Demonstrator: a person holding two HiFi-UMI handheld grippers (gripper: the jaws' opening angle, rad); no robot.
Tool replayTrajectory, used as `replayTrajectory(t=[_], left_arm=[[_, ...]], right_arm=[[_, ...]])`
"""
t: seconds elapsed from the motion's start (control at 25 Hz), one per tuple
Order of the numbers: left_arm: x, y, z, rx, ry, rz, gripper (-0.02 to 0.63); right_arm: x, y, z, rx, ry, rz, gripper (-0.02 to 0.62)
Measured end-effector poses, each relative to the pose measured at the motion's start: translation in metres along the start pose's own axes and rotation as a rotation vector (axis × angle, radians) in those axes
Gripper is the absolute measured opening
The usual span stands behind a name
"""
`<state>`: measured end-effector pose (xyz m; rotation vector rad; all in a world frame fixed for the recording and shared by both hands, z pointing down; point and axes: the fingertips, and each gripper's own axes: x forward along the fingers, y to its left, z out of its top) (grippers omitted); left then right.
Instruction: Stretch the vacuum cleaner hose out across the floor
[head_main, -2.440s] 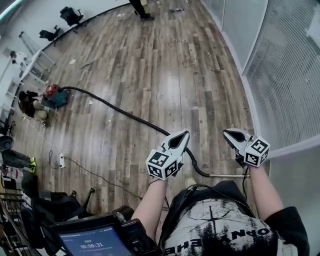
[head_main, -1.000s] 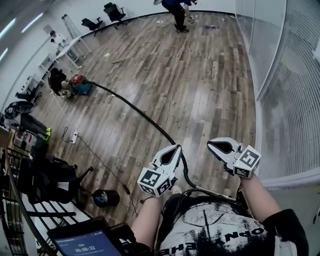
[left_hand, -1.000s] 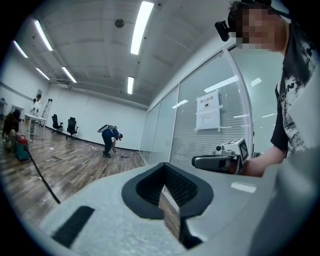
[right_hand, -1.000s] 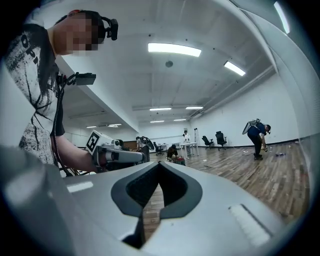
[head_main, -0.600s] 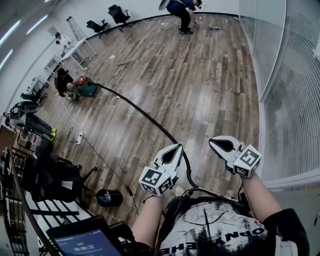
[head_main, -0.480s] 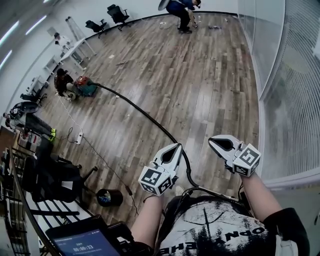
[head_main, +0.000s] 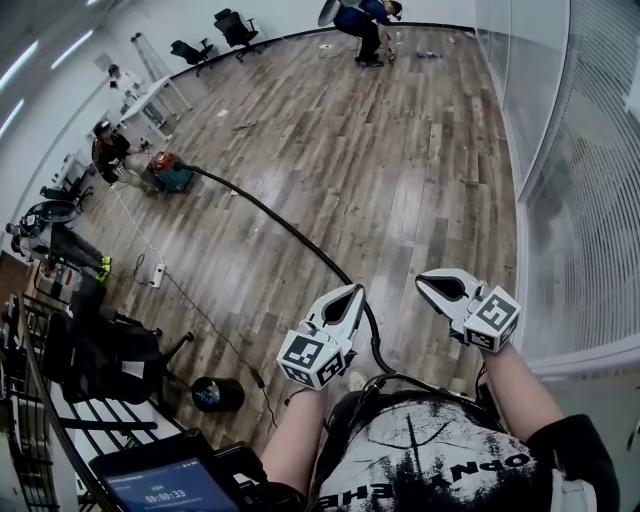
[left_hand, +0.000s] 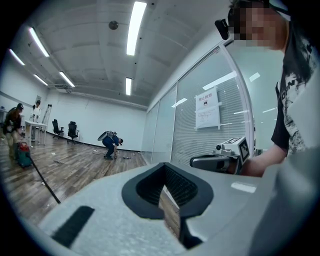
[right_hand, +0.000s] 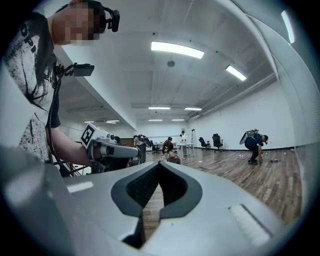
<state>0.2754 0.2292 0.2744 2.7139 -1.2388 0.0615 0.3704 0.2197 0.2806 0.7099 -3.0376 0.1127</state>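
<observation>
Hose (head_main: 290, 232) lay on the wood floor (head_main: 420, 150), running from the vacuum cleaner (head_main: 168, 174) at the upper left down to the bottom middle. Both the left gripper (head_main: 350, 292) and the right gripper (head_main: 422, 281) were closed tight, holding nothing.

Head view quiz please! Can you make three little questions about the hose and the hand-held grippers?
1. True or false: the left hand-held gripper grips the long black vacuum hose.
2. Where does the hose's far end lead? A: red-and-teal vacuum cleaner; B: black office chair; C: glass wall.
3. Fill in: the right hand-held gripper has its jaws ____.
Key: 1 false, it is shut and empty; 2 A; 3 shut.
</observation>
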Motion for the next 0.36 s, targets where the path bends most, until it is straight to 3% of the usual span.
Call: replayTrajectory(t=[0.36], left_arm=[[-0.003, -0.0025, -0.0058, -0.001, 0.003, 0.006, 0.0]], right_arm=[[-0.0021, 0.0054, -0.0044, 0.013, 0.009, 0.008, 0.006]])
